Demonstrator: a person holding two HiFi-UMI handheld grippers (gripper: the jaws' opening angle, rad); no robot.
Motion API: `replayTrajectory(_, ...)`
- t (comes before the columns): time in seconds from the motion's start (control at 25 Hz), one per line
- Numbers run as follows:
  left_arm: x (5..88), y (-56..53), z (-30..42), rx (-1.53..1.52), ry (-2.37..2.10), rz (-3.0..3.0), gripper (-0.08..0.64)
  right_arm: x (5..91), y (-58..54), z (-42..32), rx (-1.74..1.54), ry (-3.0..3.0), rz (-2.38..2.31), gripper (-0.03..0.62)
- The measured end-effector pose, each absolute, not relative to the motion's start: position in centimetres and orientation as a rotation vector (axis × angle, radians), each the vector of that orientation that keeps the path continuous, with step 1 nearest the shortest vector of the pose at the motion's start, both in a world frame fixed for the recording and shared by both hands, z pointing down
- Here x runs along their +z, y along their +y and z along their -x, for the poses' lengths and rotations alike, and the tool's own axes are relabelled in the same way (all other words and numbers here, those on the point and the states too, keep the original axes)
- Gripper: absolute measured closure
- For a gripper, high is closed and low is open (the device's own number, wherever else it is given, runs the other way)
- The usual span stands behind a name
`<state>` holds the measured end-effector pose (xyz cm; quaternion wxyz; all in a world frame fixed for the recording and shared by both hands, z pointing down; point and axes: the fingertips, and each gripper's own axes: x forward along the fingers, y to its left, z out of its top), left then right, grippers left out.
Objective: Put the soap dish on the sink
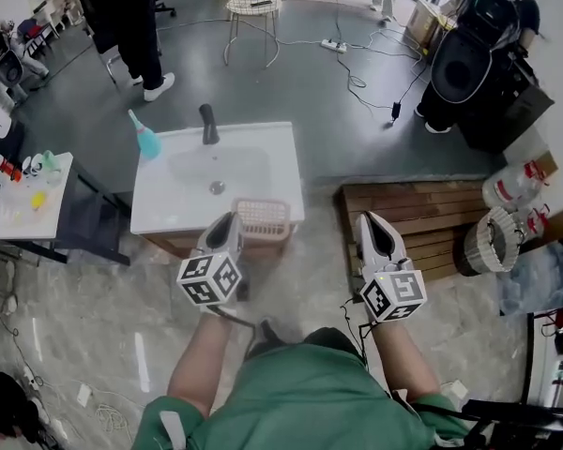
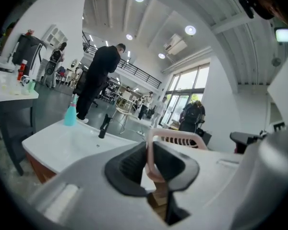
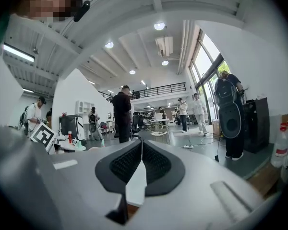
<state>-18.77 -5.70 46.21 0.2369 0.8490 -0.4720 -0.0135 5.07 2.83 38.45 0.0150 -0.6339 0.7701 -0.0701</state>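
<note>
One sink, one soap dish, one teal bottle, two hand-held grippers.

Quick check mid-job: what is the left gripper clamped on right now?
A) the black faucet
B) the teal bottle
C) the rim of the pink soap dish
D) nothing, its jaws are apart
C: in the left gripper view, the left gripper has its jaws closed on the pink rim of the soap dish.
</note>
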Motion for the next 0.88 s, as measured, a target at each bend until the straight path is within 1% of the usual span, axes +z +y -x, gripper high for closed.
replayTrajectory(0.44, 49.1, -10.7, 16.1, 0.066, -1.334, -2.285, 0.517, 42.2, -4.6, -7.6, -0.328, 2.429, 1.89, 0.584)
replayTrajectory(0.72, 48.9, -16.8, 13.1, 0.103, -1.432, -2.239, 0.517, 42.0, -13.0, -10.2, -0.349, 2.512, 1.745, 0.584)
replayTrajectory(0.88, 49.4, -19.3, 10.9, 0.117, -1.479, -2.207, 0.517, 42.1, -16.3, -12.9, -0.357, 2.535, 1.7, 0.584)
